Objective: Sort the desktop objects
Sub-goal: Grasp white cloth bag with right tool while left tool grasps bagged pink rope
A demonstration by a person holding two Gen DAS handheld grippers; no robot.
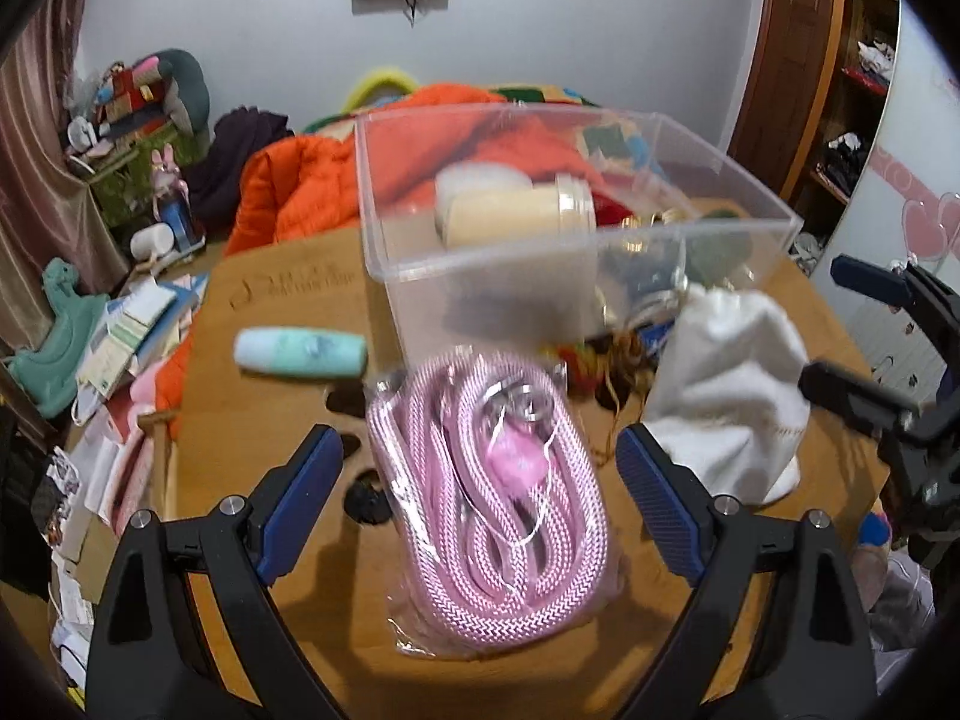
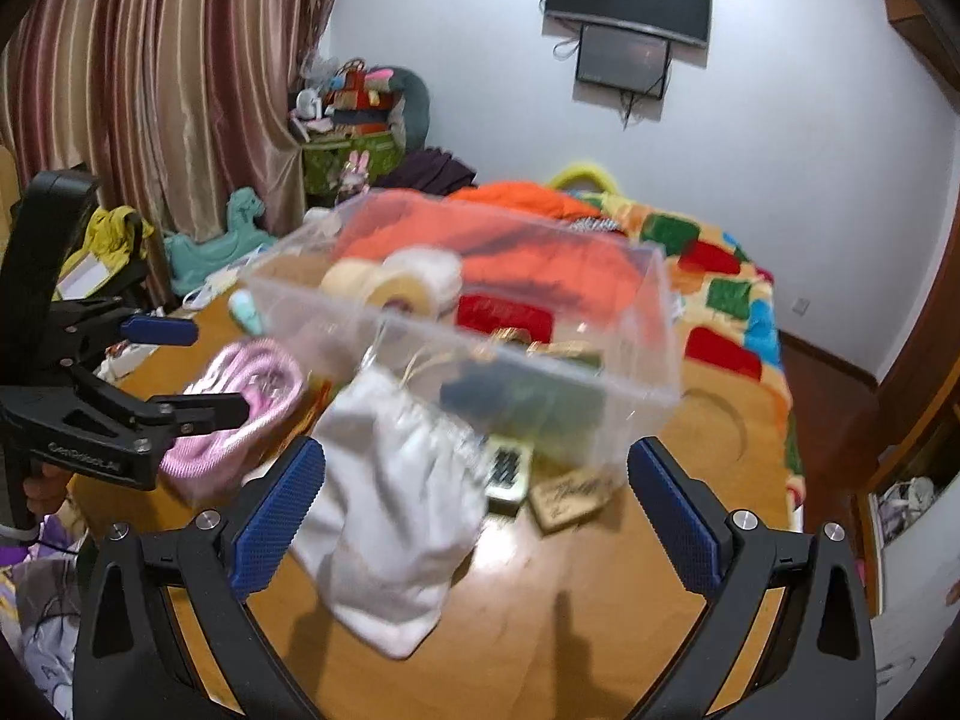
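A coil of pink rope in a clear bag (image 1: 486,492) lies on the wooden table, seen between the wide-apart blue pads of my left gripper (image 1: 478,444), which is open and does not touch it. A white cloth pouch (image 2: 396,516) lies in front of my right gripper (image 2: 477,453), close to its left pad; that gripper is open too and holds nothing. Behind both stands a clear plastic box (image 1: 540,210) with cream-coloured rolls (image 1: 516,219) inside. The pouch (image 1: 726,384) and the right gripper (image 1: 828,321) show at the right of the left wrist view.
A teal tube (image 1: 300,351) lies left of the box. A small calculator (image 2: 507,471) and a wooden plaque (image 2: 567,501) lie by the box's near wall. Papers and clutter (image 1: 120,336) crowd the table's left edge. A bed with an orange quilt (image 2: 528,240) is behind.
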